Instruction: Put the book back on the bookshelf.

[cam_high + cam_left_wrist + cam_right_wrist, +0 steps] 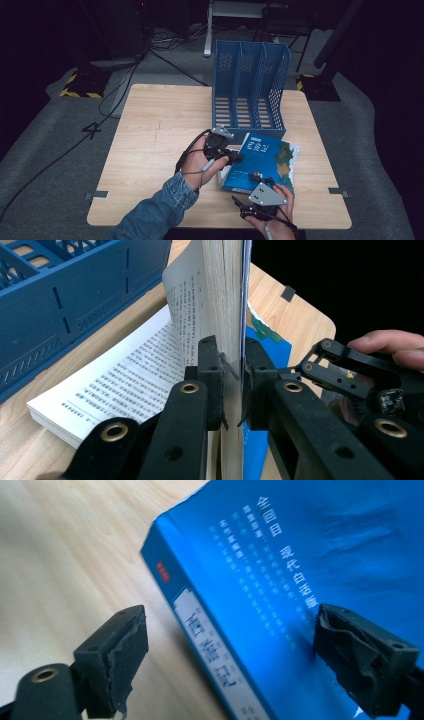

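We've got the blue paperback [265,162] on the wooden table [150,150], front-right, spine twd the near-left, long axis running away from us to the blue 3-slot file rack [250,90] just behind it; slots look empty. L gripper [232,385] clenched on the lifted cover plus a wad of pages, rest lies open flat. R gripper [230,655] released, jaws wide, straddling the spine corner w/o contact.
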Motion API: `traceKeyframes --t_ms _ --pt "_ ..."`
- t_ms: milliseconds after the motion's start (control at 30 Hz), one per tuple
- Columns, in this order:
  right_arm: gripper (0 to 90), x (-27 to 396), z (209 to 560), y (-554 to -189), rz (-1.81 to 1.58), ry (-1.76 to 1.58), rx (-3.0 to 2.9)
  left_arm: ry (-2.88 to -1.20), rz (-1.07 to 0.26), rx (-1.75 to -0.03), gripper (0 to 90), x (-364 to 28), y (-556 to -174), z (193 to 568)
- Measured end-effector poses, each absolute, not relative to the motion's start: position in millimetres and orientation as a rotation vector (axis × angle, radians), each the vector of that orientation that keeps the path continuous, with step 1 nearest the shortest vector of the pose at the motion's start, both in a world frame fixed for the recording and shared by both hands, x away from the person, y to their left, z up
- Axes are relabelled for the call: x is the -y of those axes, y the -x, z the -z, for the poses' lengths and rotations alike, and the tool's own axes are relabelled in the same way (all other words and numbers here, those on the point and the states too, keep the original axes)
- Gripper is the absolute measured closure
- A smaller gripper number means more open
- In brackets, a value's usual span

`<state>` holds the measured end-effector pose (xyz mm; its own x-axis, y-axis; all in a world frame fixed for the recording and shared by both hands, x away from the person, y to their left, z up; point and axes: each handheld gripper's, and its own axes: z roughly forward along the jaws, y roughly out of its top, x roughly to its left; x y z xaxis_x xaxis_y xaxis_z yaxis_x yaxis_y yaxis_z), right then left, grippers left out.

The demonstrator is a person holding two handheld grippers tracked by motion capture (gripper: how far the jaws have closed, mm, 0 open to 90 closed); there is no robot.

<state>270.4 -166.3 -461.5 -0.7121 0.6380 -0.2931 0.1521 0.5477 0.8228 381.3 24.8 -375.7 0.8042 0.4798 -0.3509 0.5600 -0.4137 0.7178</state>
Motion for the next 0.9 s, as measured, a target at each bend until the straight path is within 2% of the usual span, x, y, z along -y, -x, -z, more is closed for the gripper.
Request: traceKeyframes --t_ms 67,133,233,567,900 --pt "13.1 164 465 -272 -1.092 -0.638 -2.161 -2.076 0.127 -0.776 81.5 -25 -382 377" --pt "5.5 160 469 -275 -1.075 -0.631 -2.143 -2.073 0.136 -0.781 81.5 -26 -383 377" --pt "0.1 152 477 -279 -0.995 -0.591 -2.114 -2.066 0.166 -0.791 81.4 -27 -384 380" --pt "0.0 147 491 -288 -0.929 -0.508 -2.041 -2.057 0.226 -0.828 81.4 -29 -387 388" --pt "1.1 138 500 -296 -0.804 -0.472 -2.042 -2.062 0.216 -0.867 81.2 -27 -388 396"
